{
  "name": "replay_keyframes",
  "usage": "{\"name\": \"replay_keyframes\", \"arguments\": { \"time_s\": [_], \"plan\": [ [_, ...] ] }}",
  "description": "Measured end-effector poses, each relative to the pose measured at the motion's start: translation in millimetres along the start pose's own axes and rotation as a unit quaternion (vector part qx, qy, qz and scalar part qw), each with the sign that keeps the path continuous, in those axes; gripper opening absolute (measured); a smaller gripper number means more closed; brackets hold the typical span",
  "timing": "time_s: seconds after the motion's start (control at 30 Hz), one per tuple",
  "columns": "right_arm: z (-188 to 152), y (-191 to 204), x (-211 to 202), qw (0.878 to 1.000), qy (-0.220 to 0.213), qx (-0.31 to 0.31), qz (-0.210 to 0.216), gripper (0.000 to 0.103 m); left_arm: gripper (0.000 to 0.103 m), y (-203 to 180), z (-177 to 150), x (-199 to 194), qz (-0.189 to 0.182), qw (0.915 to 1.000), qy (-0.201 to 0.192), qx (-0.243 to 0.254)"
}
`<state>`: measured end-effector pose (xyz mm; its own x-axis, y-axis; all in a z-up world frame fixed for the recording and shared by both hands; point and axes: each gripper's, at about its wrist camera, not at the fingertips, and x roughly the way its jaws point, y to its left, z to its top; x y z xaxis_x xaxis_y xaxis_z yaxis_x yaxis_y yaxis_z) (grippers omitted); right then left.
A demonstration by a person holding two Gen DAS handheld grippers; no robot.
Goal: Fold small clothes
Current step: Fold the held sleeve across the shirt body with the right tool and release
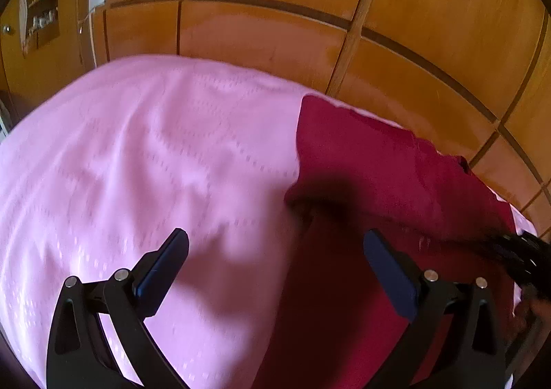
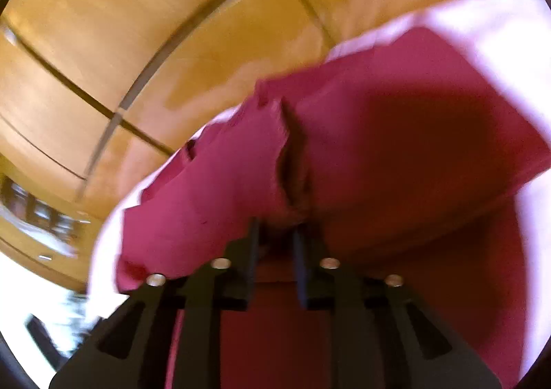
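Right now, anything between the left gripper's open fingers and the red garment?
Nothing else. In the left wrist view, the left gripper hangs open over the pink sheet and the red garment edge.

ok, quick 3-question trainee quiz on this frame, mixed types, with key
1. True or false: the left gripper is clamped on the red garment.
2. The right gripper has its jaws: A) wide open B) closed on red cloth C) out of view
3. Fill in: the garment lies on a ____ bedspread.

Key: 1 false, its jaws are open and hold nothing; 2 B; 3 pink.
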<state>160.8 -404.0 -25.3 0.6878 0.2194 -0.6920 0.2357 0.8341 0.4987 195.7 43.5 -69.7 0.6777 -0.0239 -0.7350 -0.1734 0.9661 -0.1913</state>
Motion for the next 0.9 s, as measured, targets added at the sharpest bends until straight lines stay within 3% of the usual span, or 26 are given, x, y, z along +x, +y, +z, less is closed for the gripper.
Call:
{"name": "replay_keyframes", "arguments": {
  "time_s": [0.03,0.1,0.17,0.3,0.37,0.43,0.5,0.53,0.6,0.67,0.77,0.9],
  "plan": [
    [0,4,-16,0.999,-0.038,-0.016,-0.017,0.033,0.101,-3,5,1,-0.002,1.0,-0.004,-0.003],
    [2,9,-35,0.995,-0.08,-0.045,-0.023,0.034,0.101,-11,17,5,-0.01,0.9998,-0.012,-0.011],
    [6,27,-37,0.99,-0.094,-0.099,-0.028,0.034,0.101,-27,31,13,-0.021,0.9995,-0.021,-0.007],
    [15,61,-5,0.985,-0.056,-0.163,-0.021,0.034,0.101,-66,48,39,-0.017,0.9988,-0.028,0.037],
    [20,70,14,0.984,-0.043,-0.174,-0.02,0.034,0.098,-81,50,59,0.0,0.9968,-0.022,0.076],
    [23,74,37,0.981,-0.022,-0.192,-0.031,0.034,0.088,-85,47,78,0.021,0.9941,-0.011,0.106],
    [23,71,56,0.977,-0.013,-0.206,-0.053,0.034,0.086,-80,41,94,0.051,0.9919,0.001,0.116],
    [21,67,63,0.975,-0.008,-0.211,-0.063,0.034,0.087,-73,36,105,0.065,0.9908,0.012,0.118],
    [16,57,73,0.976,-0.005,-0.206,-0.07,0.033,0.09,-54,34,113,0.027,0.9963,0.026,0.077],
    [14,52,73,0.979,-0.015,-0.195,-0.057,0.033,0.091,-40,36,115,0.016,0.9983,0.033,0.046],
    [11,53,72,0.978,-0.022,-0.2,-0.061,0.033,0.093,-47,35,115,0.036,0.9967,0.033,0.065],
    [11,52,69,0.979,-0.025,-0.195,-0.051,0.033,0.097,-37,34,105,0.013,0.9982,0.036,0.046]
  ]
}}
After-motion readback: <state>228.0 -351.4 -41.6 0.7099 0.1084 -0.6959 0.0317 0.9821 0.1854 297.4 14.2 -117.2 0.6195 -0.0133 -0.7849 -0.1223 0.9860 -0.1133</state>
